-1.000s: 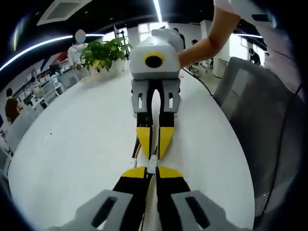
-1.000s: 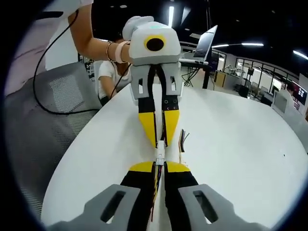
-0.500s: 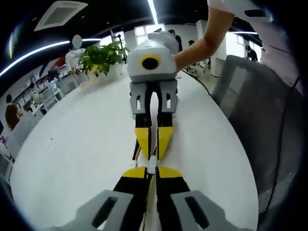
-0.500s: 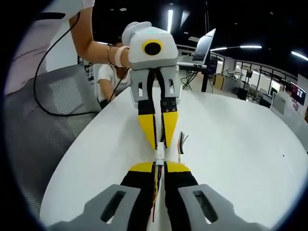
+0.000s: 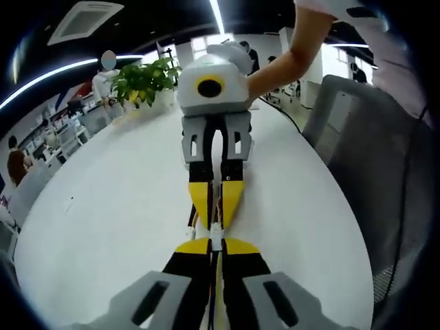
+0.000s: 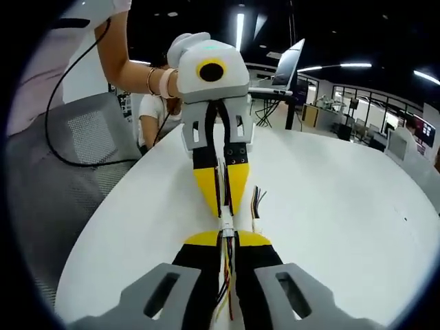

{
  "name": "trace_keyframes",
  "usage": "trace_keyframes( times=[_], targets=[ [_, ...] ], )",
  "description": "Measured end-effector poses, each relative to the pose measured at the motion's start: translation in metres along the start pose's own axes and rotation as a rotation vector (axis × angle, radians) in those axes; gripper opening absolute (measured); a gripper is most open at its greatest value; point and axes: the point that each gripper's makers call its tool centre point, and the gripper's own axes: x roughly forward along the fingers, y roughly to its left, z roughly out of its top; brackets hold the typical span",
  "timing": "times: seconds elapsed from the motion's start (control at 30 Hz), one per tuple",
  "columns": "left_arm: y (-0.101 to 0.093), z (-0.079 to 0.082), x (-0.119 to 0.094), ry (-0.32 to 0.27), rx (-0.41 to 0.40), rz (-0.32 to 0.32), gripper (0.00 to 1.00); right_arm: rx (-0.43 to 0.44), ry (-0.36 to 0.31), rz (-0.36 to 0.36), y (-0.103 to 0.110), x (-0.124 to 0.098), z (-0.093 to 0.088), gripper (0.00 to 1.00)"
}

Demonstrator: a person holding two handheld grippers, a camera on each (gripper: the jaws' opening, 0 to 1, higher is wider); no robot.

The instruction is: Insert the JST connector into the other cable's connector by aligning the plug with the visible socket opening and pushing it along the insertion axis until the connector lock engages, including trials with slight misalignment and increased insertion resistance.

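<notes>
"Connectors first, where are they?"

"The white connector pair (image 5: 216, 236) sits right between the two sets of tongs, just above the big white worktop (image 5: 117, 199). In the right gripper view the same white connector pair (image 6: 226, 227) shows between the yellow tips, but I cannot tell whether the two halves are fully pushed together."

"What are the arms doing?"

"A bare arm (image 5: 292, 51) reaches in from the upper right of the left gripper view and holds the right tongs (image 5: 215, 221) pointing down toward the camera. In the right gripper view a forearm with a bracelet (image 6: 130, 65) comes in from the upper left and holds the left tongs (image 6: 223, 212) the same way. The two tools face each other tip to tip."

"Are the tongs open?"

"No. The left tongs (image 5: 216, 242) are squeezed tight on one end of the connector pair, and the right tongs (image 6: 227, 235) are squeezed tight on the other end."

"Anything smaller?"

"Thin coloured wires (image 6: 225, 292) run back between the right tongs. Loose wire ends (image 6: 257, 201) lie on the worktop just beside the tips. A green plant (image 5: 144, 79) stands at the far end."
</notes>
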Motion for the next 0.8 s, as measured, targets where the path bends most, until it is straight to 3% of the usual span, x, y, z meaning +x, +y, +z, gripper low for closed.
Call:
trace_keyframes(
  times=[0.8],
  targets=[
    [-0.003, -0.017, 0.013, 0.025, 0.004, -0.031, 0.0, 0.054, 0.018, -0.025, 0.0, 0.006, -0.014, 0.04]
  ],
)
